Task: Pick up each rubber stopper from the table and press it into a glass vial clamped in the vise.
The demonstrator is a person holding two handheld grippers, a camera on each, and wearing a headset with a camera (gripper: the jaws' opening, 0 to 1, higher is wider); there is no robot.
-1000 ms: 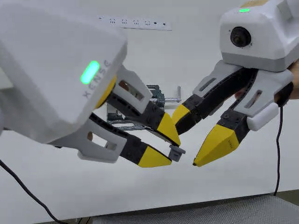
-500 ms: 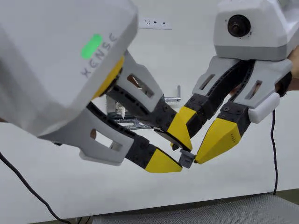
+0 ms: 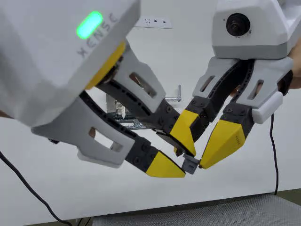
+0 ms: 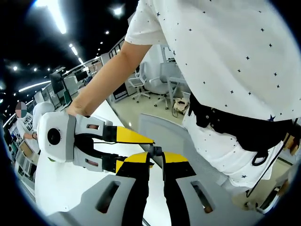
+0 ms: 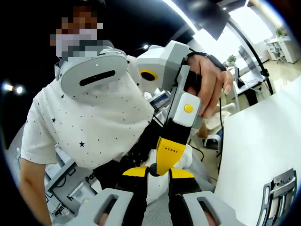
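A small grey rubber stopper (image 3: 190,165) hangs in the air above the white table (image 3: 56,183). My left gripper (image 3: 187,162), the big one on the left of the head view, is shut on it. In the left gripper view the stopper (image 4: 156,151) sits between the yellow tips. My right gripper (image 3: 193,157) reaches in from the right with its jaws narrowed around the same stopper. Its near fingertip (image 3: 203,162) touches the stopper, and a gap still shows in the right gripper view. The metal vise (image 3: 123,118) stands behind, mostly hidden by the left gripper. It is also in the right gripper view (image 5: 280,193).
A white power strip (image 3: 153,21) lies at the table's far edge. A black cable (image 3: 273,155) hangs at the right, and another cable (image 3: 23,188) runs at lower left. A grey mat (image 3: 211,212) lies below the table's front edge. The person's torso (image 4: 225,61) is close behind both grippers.
The right gripper moved in toward the left one and narrowed its jaws around the stopper. The left gripper rose closer to the camera, still holding the stopper.
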